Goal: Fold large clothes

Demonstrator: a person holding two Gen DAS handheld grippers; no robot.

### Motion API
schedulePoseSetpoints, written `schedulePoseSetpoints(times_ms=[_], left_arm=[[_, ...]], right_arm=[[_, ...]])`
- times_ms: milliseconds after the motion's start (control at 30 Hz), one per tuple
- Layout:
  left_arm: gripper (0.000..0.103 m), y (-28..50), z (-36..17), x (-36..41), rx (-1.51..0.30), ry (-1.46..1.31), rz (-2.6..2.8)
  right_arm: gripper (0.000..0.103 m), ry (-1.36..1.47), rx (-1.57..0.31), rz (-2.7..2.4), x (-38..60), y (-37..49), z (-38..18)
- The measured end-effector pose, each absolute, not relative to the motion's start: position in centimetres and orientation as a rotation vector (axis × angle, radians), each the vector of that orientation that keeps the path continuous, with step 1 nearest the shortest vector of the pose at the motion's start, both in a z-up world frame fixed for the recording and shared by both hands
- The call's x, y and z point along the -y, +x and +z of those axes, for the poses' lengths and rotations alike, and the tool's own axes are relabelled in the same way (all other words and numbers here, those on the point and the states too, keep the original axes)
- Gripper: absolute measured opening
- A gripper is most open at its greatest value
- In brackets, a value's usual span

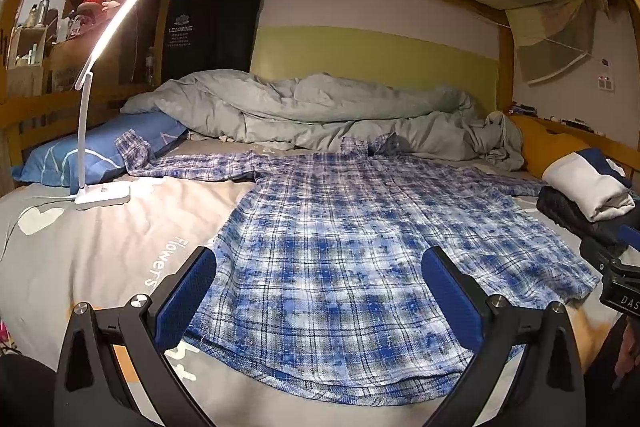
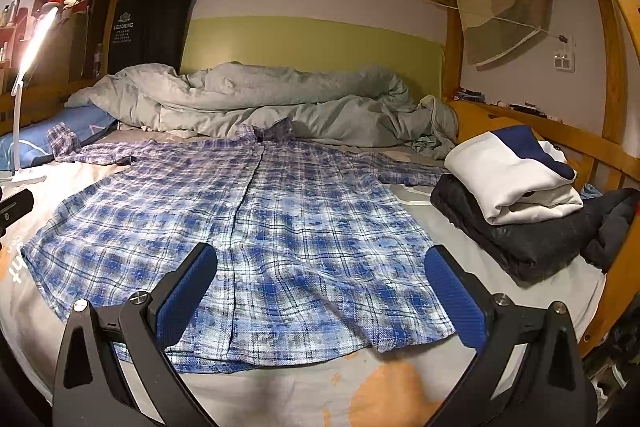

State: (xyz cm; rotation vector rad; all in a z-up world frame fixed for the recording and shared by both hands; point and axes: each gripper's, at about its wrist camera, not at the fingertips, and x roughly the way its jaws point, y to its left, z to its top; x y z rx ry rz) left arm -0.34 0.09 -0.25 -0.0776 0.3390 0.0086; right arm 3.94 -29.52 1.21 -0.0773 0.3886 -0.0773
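While the plaid shirt (image 1: 352,251) lies flat on the bed, both grippers — left (image 1: 320,291), right (image 2: 322,287) — hover spread wide, empty

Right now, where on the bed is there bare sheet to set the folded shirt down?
Bare sheet lies between the desk lamp and the plaid shirt, and in a strip along the near edge below the hem. The right side is crowded: a folded white-and-navy garment sits atop dark clothes. The grey duvet fills the back.
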Motion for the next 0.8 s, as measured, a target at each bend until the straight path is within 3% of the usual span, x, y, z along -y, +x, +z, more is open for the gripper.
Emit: schedulePoseSetpoints(times_ms=[800], left_arm=[[0.103, -0.42, -0.43, -0.37, -0.331, -0.074, 0.009]], right_arm=[[0.103, -0.08, -0.384, -0.081, 29.58, 3.95, 1.2]])
